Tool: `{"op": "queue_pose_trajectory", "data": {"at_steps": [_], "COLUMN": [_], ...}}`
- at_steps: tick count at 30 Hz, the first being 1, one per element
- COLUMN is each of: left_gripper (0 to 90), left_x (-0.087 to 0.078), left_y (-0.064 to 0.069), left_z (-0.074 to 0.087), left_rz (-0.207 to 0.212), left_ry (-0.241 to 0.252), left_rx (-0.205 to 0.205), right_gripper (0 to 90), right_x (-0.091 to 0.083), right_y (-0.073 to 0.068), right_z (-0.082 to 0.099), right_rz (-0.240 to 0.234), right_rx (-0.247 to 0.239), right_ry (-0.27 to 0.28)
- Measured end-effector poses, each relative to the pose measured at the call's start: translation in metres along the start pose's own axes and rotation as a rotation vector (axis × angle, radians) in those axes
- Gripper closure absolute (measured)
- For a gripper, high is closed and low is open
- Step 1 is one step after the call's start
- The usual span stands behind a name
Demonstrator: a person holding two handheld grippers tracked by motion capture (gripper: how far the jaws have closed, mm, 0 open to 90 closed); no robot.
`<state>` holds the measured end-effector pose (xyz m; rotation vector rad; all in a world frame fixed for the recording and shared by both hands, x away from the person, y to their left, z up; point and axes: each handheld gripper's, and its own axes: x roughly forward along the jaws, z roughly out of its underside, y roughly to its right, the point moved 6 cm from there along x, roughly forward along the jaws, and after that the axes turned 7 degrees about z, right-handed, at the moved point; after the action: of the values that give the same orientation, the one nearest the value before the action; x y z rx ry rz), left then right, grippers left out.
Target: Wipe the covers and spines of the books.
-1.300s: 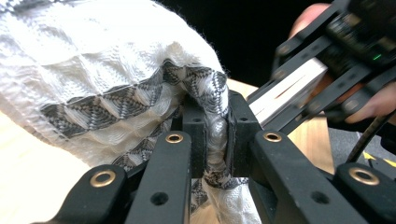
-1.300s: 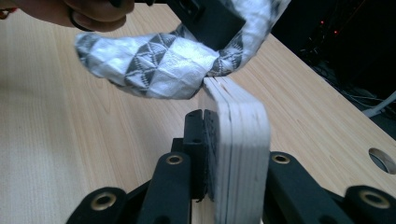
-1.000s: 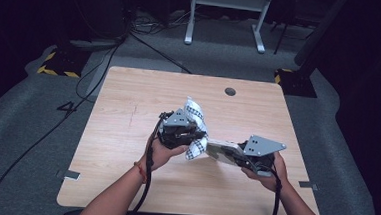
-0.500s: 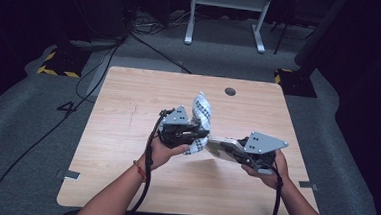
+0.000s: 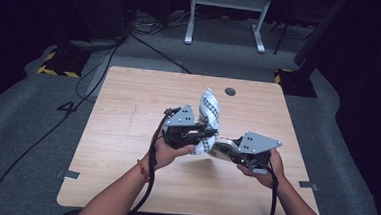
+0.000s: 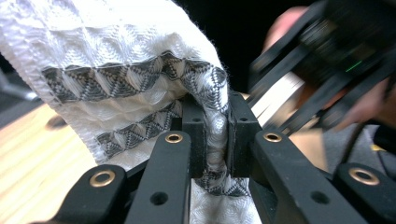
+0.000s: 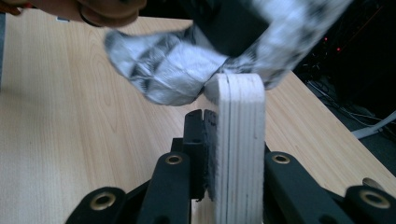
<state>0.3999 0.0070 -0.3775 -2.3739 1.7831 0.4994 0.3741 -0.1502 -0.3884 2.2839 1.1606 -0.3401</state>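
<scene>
In the high view, the person is holding both tools above the middle of the wooden table (image 5: 127,123). The left gripper (image 5: 196,138) is pinching a white cloth with grey patterned bands (image 5: 209,113), which is standing up above it. The right gripper (image 5: 226,151), just right of the cloth, is holding a flat plywood board (image 5: 220,150) with its end against the cloth. Both forearms are reaching forward, hands angled inward.

In the left gripper view, the jaws are clamping a fold of the cloth (image 6: 140,79) tight between the pads.

In the right gripper view, the jaws are gripping the board (image 7: 239,140) on edge, its rounded top touching the cloth (image 7: 163,65). This looks like wiping the board; the next move probably calls for rubbing along its edge while keeping the board steady.
</scene>
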Motion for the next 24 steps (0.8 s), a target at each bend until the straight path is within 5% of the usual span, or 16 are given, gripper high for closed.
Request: {"op": "queue_pose_trajectory", "data": {"at_steps": [3,9,24], "left_gripper": [81.4,81.4,80.9], "left_x": [-0.005,-0.014,-0.047], "left_y": [-0.019,-0.043,-0.057], "left_z": [0.023,0.054,0.110], "left_rz": [-0.045,-0.129,-0.236], "left_ry": [-0.030,-0.085,-0.274], "left_rx": [-0.051,-0.090,-0.104], "right_gripper": [78.4,78.4,78.4], "right_x": [-0.003,-0.007,-0.010], "right_y": [0.002,0.002,-0.005], "right_z": [0.001,-0.002,-0.008], "right_rz": [0.009,0.008,-0.042], "right_rx": [0.004,0.002,0.045], "right_ry": [0.003,0.019,0.080]}}
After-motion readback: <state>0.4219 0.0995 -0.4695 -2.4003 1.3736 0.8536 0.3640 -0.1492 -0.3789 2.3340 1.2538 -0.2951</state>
